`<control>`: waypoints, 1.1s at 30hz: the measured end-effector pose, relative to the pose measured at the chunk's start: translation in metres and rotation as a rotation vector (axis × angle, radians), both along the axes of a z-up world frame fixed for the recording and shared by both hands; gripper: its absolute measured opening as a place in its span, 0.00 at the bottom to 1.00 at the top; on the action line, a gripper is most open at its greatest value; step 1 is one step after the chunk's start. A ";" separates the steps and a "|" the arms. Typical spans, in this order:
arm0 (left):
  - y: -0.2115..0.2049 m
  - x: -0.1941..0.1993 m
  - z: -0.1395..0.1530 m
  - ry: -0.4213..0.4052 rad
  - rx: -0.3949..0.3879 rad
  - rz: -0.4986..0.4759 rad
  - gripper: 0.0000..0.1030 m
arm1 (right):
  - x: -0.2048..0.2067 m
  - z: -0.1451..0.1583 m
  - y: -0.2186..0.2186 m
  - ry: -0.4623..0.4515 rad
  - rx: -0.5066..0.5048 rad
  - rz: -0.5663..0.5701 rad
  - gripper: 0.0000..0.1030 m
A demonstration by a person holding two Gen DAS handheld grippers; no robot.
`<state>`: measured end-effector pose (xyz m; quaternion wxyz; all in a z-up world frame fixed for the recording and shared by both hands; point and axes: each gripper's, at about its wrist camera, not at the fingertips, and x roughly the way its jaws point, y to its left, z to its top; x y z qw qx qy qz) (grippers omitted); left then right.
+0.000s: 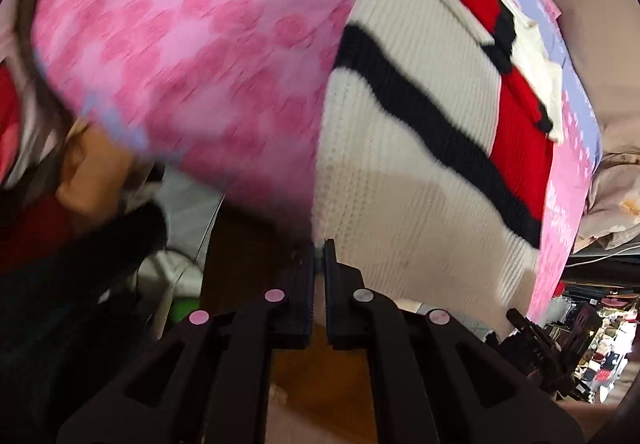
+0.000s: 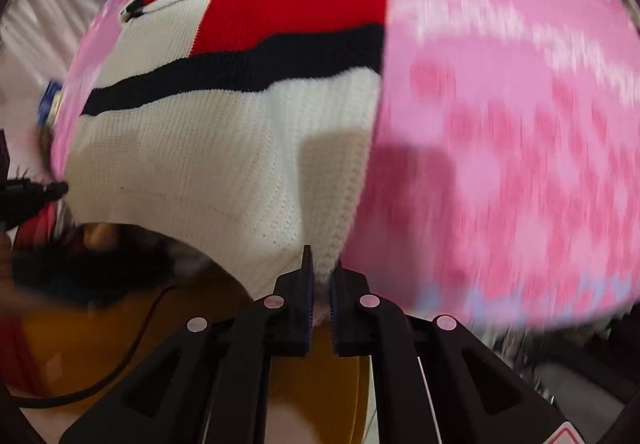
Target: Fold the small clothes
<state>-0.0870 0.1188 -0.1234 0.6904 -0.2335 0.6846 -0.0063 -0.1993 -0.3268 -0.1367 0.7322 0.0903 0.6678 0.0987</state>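
Both claws (image 1: pixel 319 256) (image 2: pixel 322 270) pinched on sweater (image 1: pixel 400 184) hem.

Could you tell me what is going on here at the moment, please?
A person is folding a small knitted sweater, white with navy and red stripes, on a pink patterned cover. The left gripper is shut on one corner of the white hem and the right gripper on the other. The hem hangs beyond the cover's edge, while the striped upper part lies on the cover.
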 end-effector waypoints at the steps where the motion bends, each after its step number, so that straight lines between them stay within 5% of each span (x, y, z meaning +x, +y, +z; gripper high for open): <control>1: 0.004 0.005 0.012 -0.018 0.002 0.009 0.03 | 0.004 0.010 -0.002 -0.023 0.008 -0.006 0.06; 5: 0.007 0.091 0.066 -0.259 -0.008 0.016 0.00 | 0.083 0.073 -0.026 -0.318 0.033 -0.097 0.06; 8: 0.001 0.178 0.107 -0.522 0.048 -0.010 0.00 | 0.183 0.108 -0.045 -0.581 0.051 -0.204 0.06; 11: -0.011 0.271 0.117 -0.708 0.087 -0.003 0.00 | 0.268 0.099 -0.052 -0.652 0.047 -0.306 0.15; 14: -0.022 0.325 0.093 -0.667 0.069 0.022 0.13 | 0.315 0.080 -0.060 -0.624 -0.017 -0.421 0.30; 16: -0.029 0.336 0.079 -0.587 -0.001 -0.010 0.19 | 0.321 0.077 -0.065 -0.614 -0.017 -0.467 0.30; 20: -0.052 0.287 0.062 -0.553 -0.076 -0.176 0.63 | 0.282 0.074 -0.059 -0.624 -0.016 -0.461 0.48; 23: -0.074 0.243 0.031 -0.472 -0.075 -0.264 0.69 | 0.256 0.062 -0.053 -0.586 -0.039 -0.452 0.49; 25: -0.089 0.229 -0.001 -0.370 -0.081 -0.274 0.69 | 0.244 0.045 -0.050 -0.533 -0.028 -0.451 0.49; 27: -0.096 0.223 -0.025 -0.293 -0.139 -0.249 0.57 | 0.237 0.034 -0.045 -0.480 -0.008 -0.460 0.49; 29: -0.100 0.224 -0.033 -0.264 -0.218 -0.252 0.06 | 0.234 0.028 -0.040 -0.456 -0.001 -0.454 0.49; 33: -0.077 0.252 0.031 -0.452 -0.252 -0.213 0.06 | 0.229 0.034 -0.028 -0.485 -0.034 -0.401 0.49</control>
